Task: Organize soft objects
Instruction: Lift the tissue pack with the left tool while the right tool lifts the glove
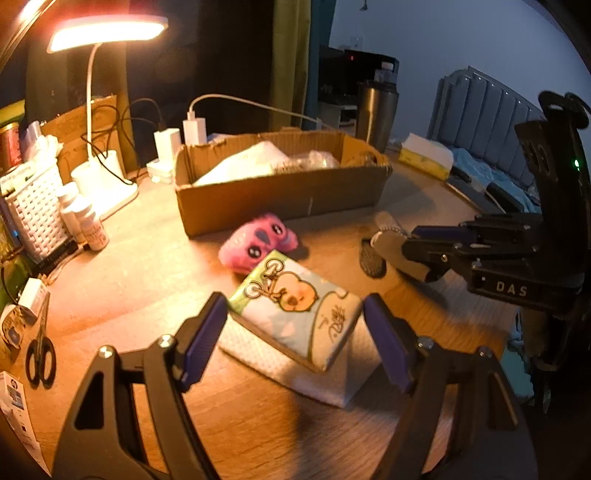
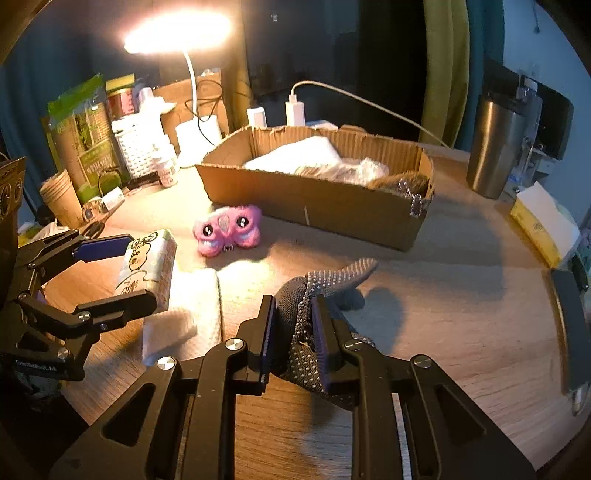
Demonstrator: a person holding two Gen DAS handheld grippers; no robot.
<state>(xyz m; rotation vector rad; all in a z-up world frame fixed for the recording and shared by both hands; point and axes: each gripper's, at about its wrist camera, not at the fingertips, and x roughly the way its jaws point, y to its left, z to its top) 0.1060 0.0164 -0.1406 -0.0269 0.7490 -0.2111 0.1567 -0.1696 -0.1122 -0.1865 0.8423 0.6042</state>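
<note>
Two hand-held black claws work over a wooden desk [image 2: 461, 314] lit by a white desk lamp [image 1: 107, 33].

The left claw [image 1: 295, 332] has its blue-padded fingers spread wide, one on each side of a soft tissue pack printed with a cartoon bear on a bicycle [image 1: 295, 306]. From the left wrist view the pads look just short of the pack's sides; whether they touch it is unclear. The pack sits tilted over a folded white paper towel [image 1: 295, 365] lying on the desk beneath the claw.

The right claw [image 2: 293, 332] is closed narrowly, pinching a dark grey knitted glove with pale grip dots [image 2: 325, 291]; the glove's fingers trail forward past the claw's tips onto the desk.

Ahead of both claws lies a pink plush toy with big black eyes [image 2: 229, 230]. Just beyond it stands an open brown cardboard box [image 2: 314, 199] holding white soft bundles.
</note>
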